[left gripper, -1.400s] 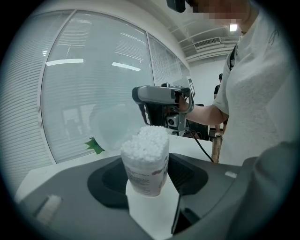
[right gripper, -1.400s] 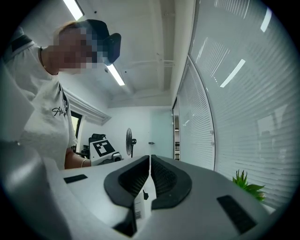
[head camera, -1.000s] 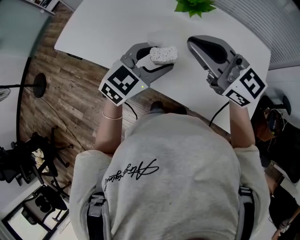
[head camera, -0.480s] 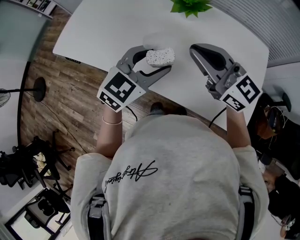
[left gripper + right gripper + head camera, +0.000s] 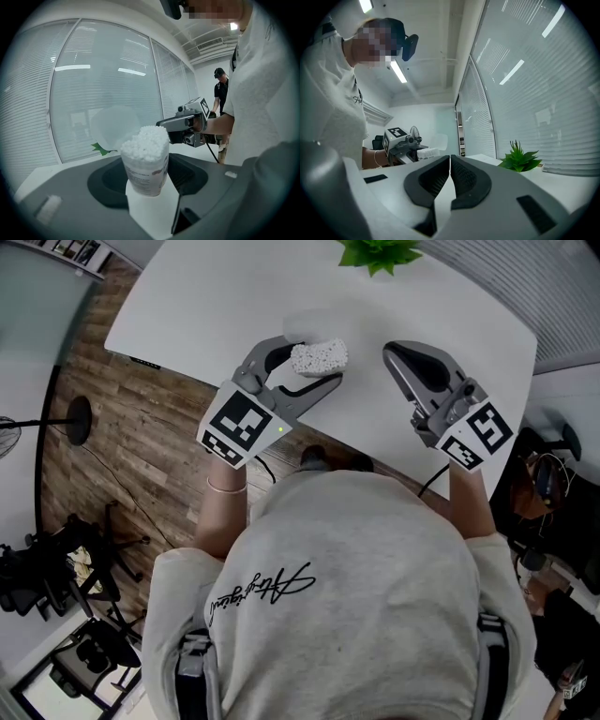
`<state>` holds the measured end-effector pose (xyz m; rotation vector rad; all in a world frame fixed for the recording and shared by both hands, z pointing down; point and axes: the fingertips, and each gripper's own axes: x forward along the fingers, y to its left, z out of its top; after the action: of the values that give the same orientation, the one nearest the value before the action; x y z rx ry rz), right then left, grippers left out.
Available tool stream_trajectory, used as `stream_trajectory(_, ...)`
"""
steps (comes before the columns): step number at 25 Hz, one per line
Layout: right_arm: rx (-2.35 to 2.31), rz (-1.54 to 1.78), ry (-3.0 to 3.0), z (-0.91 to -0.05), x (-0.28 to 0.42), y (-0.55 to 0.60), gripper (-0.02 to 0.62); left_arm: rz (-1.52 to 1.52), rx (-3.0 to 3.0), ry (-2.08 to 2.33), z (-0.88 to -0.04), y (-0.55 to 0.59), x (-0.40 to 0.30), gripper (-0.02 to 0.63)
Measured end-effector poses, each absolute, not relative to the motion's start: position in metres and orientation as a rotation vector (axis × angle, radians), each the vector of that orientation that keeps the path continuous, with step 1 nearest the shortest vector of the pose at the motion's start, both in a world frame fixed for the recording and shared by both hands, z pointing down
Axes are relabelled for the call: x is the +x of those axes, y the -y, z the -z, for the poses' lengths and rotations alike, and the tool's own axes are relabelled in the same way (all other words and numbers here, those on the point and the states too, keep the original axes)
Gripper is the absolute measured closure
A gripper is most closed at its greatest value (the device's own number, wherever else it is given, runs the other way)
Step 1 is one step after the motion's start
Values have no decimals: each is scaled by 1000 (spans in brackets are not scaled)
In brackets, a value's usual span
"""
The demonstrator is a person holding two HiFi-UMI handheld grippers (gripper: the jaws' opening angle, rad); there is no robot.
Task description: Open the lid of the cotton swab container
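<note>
bare white table (image 5: 206, 296) lies open from nine to eleven o'clock of my left gripper (image 5: 314, 362). its cotton swab container (image 5: 145, 159) fills the jaws. at three o'clock, a clear gap, then my right gripper (image 5: 392, 351), jaws together. the green plant (image 5: 380, 251) stands at twelve o'clock near the far edge.

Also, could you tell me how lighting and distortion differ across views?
Head view: even light, white table washed out. Left gripper view: fisheye-bent window, dark corners, cotton swab container sharp. Right gripper view: bright ceiling light, a mosaic patch.
</note>
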<state>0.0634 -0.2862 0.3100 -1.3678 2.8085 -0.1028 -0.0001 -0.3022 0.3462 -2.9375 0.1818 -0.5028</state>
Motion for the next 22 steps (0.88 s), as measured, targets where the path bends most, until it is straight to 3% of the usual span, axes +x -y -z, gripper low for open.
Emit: stream_trajectory(22,-1459,176,-2759,-380,84,303,592,531,-2949,-211,-392,330,16,360)
